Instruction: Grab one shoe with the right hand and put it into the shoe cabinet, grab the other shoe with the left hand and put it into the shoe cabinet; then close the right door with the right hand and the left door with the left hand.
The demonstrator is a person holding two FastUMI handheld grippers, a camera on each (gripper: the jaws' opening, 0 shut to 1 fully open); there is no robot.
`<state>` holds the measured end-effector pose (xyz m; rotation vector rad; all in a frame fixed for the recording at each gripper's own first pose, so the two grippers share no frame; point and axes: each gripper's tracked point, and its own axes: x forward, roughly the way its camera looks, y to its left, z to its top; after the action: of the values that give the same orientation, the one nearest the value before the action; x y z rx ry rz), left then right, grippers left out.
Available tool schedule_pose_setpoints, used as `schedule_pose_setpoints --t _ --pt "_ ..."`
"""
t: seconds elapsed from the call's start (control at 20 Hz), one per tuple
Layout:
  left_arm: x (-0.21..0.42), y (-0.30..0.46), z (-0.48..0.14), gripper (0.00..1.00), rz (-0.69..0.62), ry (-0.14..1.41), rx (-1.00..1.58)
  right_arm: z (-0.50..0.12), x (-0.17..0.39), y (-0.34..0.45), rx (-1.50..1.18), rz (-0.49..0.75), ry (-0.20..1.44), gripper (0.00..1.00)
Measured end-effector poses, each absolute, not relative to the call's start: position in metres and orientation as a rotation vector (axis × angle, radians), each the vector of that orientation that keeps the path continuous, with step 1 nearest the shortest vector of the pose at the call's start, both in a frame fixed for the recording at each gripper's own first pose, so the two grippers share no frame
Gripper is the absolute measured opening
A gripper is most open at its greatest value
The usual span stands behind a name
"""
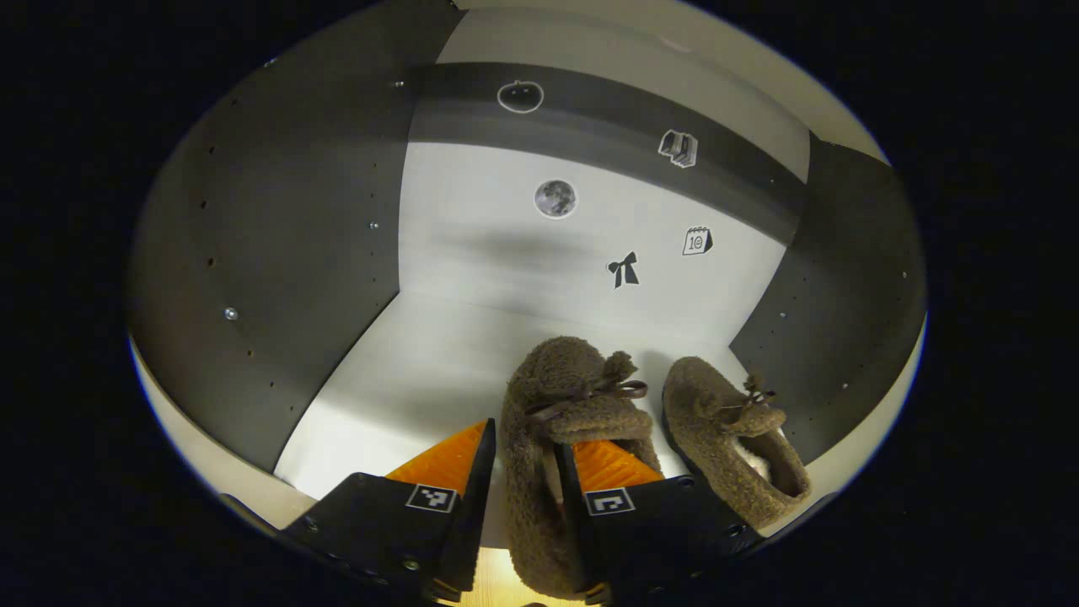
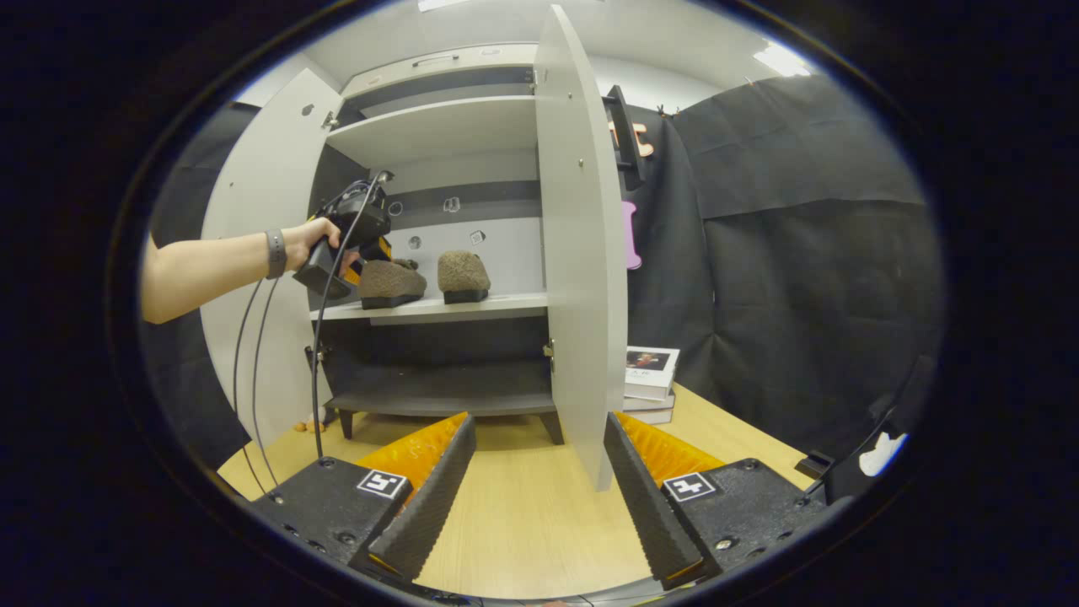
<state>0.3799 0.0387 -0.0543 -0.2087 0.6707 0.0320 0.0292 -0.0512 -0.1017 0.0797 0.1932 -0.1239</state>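
Left gripper (image 1: 524,472) pinches the near fuzzy brown slipper (image 1: 556,438) on the shoe cabinet (image 2: 438,308) shelf, heel cut off below; its twin slipper (image 1: 733,434) sits just beside. Right gripper (image 2: 539,489) gapes wide over the table (image 2: 523,523).

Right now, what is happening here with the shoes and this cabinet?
A person is putting a pair of fuzzy brown shoes into the cabinet. The left gripper is closed on the left shoe, which sits on the middle shelf. The right shoe already rests beside it. The right gripper is open and empty, low over the table, facing the right door. Both doors are open.
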Motion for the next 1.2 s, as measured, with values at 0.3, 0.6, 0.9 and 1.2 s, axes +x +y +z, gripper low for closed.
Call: schedule_pose_setpoints --t 0.3,0.6,0.9,1.2 --pt "0.334 0.036 0.024 0.67 -0.04 0.49 -0.188 -0.1 0.029 -0.037 0.066 -0.081 0.194 0.96" --pt "0.261 0.043 0.078 0.88 -0.02 0.296 -0.074 -0.091 0.029 -0.017 0.053 -0.02 0.173 0.96" --pt "0.184 0.046 0.08 0.89 0.018 0.107 0.018 -0.083 0.03 -0.006 0.045 0.015 0.162 0.96" --pt "0.121 0.054 0.038 0.92 0.073 0.06 0.049 -0.081 0.026 0.0 0.026 0.026 0.159 0.95"
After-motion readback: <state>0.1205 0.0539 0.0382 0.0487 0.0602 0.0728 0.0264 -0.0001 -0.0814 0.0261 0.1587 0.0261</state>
